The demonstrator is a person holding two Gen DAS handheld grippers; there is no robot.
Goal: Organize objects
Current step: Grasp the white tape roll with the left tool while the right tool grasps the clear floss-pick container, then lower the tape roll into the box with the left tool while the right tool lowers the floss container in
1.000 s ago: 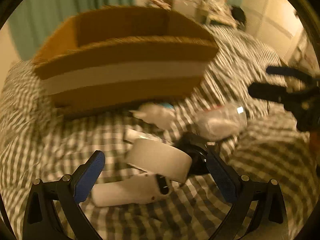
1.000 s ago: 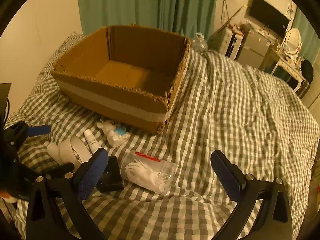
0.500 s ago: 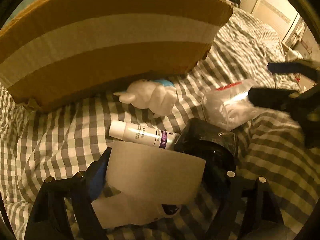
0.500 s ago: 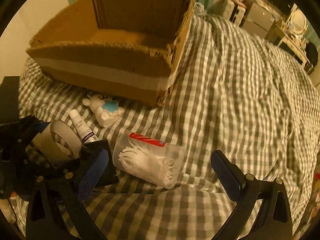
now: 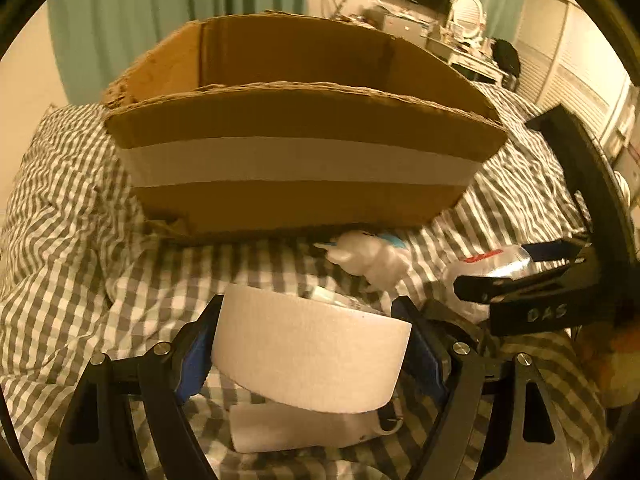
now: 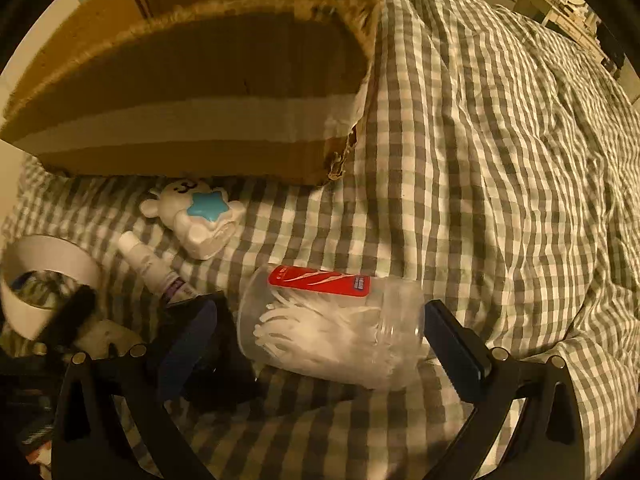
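**Tape roll gripped and off the bed; jar straddled next**

The left gripper [image 5: 310,354] now has its blue fingers [image 5: 192,354] pinching the white tape roll [image 5: 308,354], 1 pad on each flat side. Half a second ago the roll sat low on the checked bed cover [image 6: 500,160] with the fingers just arriving; now it hangs clear of the white bottle [image 5: 304,428] beneath it, and the view has risen so the cardboard box [image 5: 296,168] at 12 o'clock shows its open top. In my judgement the grasp has taken and the roll is on its way into the box.

The right gripper [image 6: 320,344] has dropped closer too. Its fingers [image 6: 452,354] are spread wide on either side of the clear jar of white picks [image 6: 332,328], not yet touching it as far as I can tell. At 10 o'clock from the jar lie the white bear figure [image 6: 196,220] and a small tube [image 6: 152,266], both short of the box wall. A black object [image 6: 218,372] lies against the jar's left side, crowding the left finger's path.
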